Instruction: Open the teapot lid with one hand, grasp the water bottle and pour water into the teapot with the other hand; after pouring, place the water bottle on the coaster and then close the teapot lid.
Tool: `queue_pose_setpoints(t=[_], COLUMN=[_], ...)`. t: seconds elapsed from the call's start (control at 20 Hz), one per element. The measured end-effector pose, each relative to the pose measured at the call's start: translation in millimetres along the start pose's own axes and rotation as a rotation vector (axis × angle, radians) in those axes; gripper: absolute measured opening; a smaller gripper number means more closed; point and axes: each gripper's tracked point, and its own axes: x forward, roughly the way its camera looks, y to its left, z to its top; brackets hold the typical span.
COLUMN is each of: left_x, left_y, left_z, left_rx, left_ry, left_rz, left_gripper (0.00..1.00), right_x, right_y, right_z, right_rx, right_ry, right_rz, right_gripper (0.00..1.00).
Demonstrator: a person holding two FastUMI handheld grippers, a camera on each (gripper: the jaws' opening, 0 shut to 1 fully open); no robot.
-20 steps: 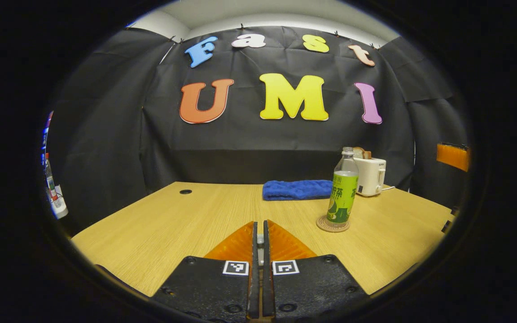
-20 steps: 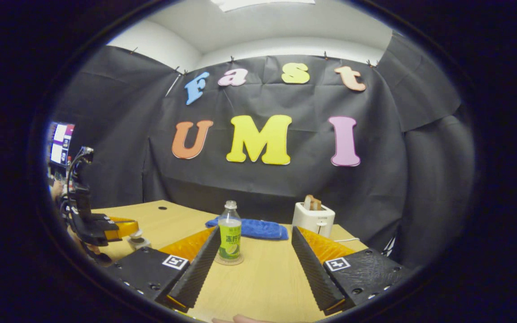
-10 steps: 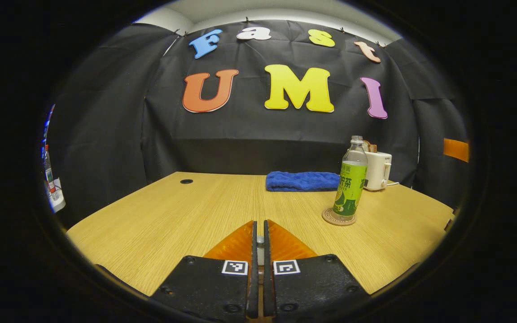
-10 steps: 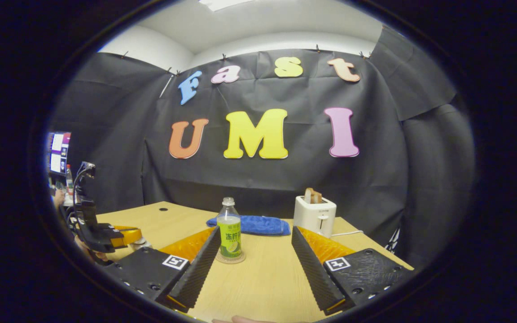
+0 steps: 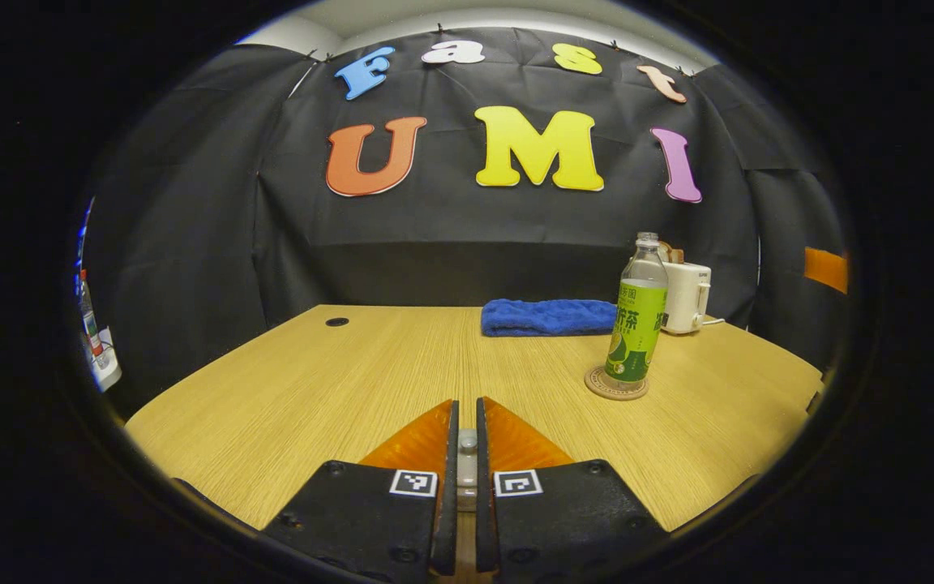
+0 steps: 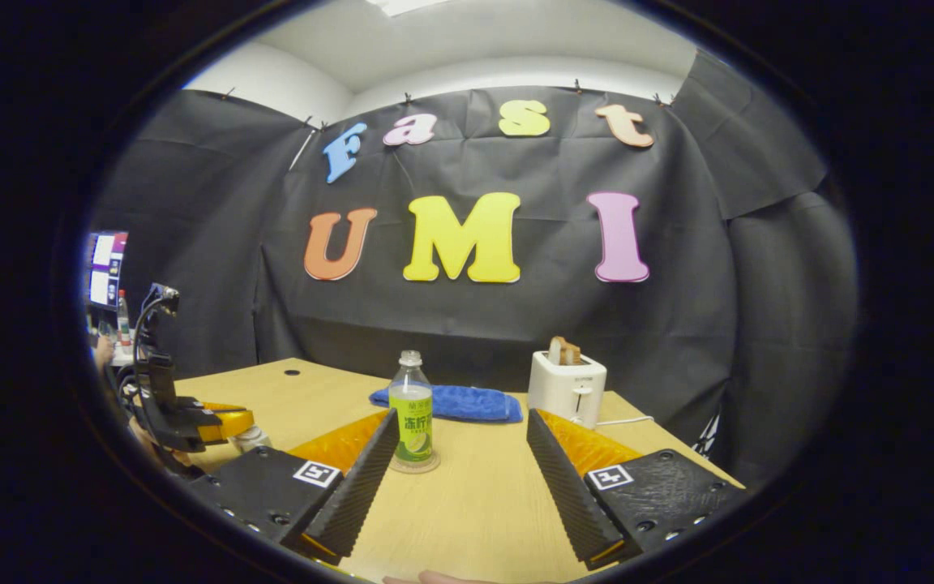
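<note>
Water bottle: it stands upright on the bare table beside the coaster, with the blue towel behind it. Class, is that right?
Not quite. The water bottle stands upright on the coaster itself, not beside it, as the left gripper view shows. The blue towel does lie behind it.

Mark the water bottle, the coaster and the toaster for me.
water bottle (image 5: 635, 341): left gripper view, on its label.
coaster (image 5: 601, 388): left gripper view, on its exposed rim.
toaster (image 6: 566, 392): right gripper view, on its front face.

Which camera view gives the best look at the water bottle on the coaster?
The left gripper view: the water bottle stands unobstructed and larger, upright on the coaster. In the right gripper view the bottle appears smaller, and the right gripper's own finger overlaps part of the coaster's edge.
</note>
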Motion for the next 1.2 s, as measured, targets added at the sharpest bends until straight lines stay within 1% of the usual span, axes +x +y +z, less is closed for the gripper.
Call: queue_pose_setpoints(t=[0.1,0.15,0.2,0.25,0.3,0.35,0.4,0.45,0.5,0.55,0.6,0.65,0.7,0.75,0.8,0.85,0.9,0.95,1.0,1.05,1.1,1.2], left_x=[-4.6,-7.1,-10.3,-14.1,-16.6,-21.6,-25.9,-31.2,-36.0,-40.8,-44.7,-48.7,-52.4,-57.8,-63.6,-67.9,-71.9,-76.4,-80.7,-86.6,-91.7,-103.4], left_y=[-4.6,-8.7,-12.0,-14.8,-19.2,-25.7,-30.6,-35.7,-38.9,-40.1,-41.8,-41.0,-39.2,-34.8,-29.8,-28.9,-31.4,-33.4,-35.9,-36.3,-37.5,-36.2], left_z=[11.0,17.0,22.9,28.9,32.9,39.5,45.5,51.6,57.9,63.9,69.1,74.3,76.8,79.4,84.4,88.8,91.1,94.3,96.6,99.0,101.0,109.7], left_rx=[0.024,0.033,0.04,0.04,0.035,0.031,0.027,0.022,0.016,0.01,0.002,-0.005,-0.001,0.011,0.021,0.025,0.022,0.012,0.002,-0.007,-0.014,-0.001], left_ry=[-0.025,-0.04,-0.053,-0.062,-0.071,-0.08,-0.09,-0.096,-0.107,-0.12,-0.132,-0.138,-0.131,-0.13,-0.14,-0.148,-0.146,-0.148,-0.145,-0.142,-0.128,-0.139], left_rz=[0.0,-0.008,-0.012,-0.015,-0.027,-0.04,-0.053,-0.065,-0.069,-0.069,-0.066,-0.057,-0.038,-0.007,0.025,0.04,0.038,0.034,0.026,0.023,0.025,0.041], left_gripper=[0.13,0.19,0.24,0.31,0.32,0.39,0.45,0.58,0.61,0.67,0.7,0.77,0.81,0.9,0.92,0.93,0.93,0.92,0.92,0.92,0.93,0.93], right_x=[-0.5,-0.9,-1.1,-0.9,-1.0,-1.2,-1.7,-3.0,-4.6,-4.9,-5.2,-7.6,-8.9,-10.4,-12.2,-14.0,-15.6,-16.9,-18.6,-20.9,-23.5,-29.6], right_y=[0.3,0.2,0.8,0.9,1.9,1.4,2.5,4.3,7.7,9.7,11.9,14.1,15.3,16.4,18.4,20.0,21.3,21.9,21.9,21.9,22.3,24.8], right_z=[0.7,-0.3,0.2,-0.7,-1.2,-2.1,-1.3,-1.2,-0.4,-1.4,-0.7,-1.1,-1.2,-1.1,-1.5,-3.3,-2.7,-2.5,-2.0,-1.6,-1.5,-5.3], right_rx=[0.004,0.003,0.002,0.002,0.003,0.006,0.012,0.019,0.026,0.031,0.036,0.038,0.038,0.038,0.037,0.038,0.039,0.04,0.04,0.044,0.055,0.103], right_ry=[-0.001,0.001,0.003,0.005,0.009,0.011,0.014,0.019,0.024,0.029,0.033,0.037,0.043,0.048,0.056,0.065,0.072,0.077,0.081,0.089,0.103,0.146], right_rz=[0.001,-0.001,0.0,0.0,0.0,0.0,0.0,0.002,0.004,0.007,0.01,0.011,0.007,0.004,0.004,0.005,0.006,0.004,0.0,-0.002,-0.001,0.016], right_gripper=[0.98,0.98,0.98,0.98,0.99,0.99,0.95,0.94,0.95,0.95,0.95,0.95,0.98,0.95,0.95,0.98,0.99,0.94,0.99,0.95,0.95,0.95])
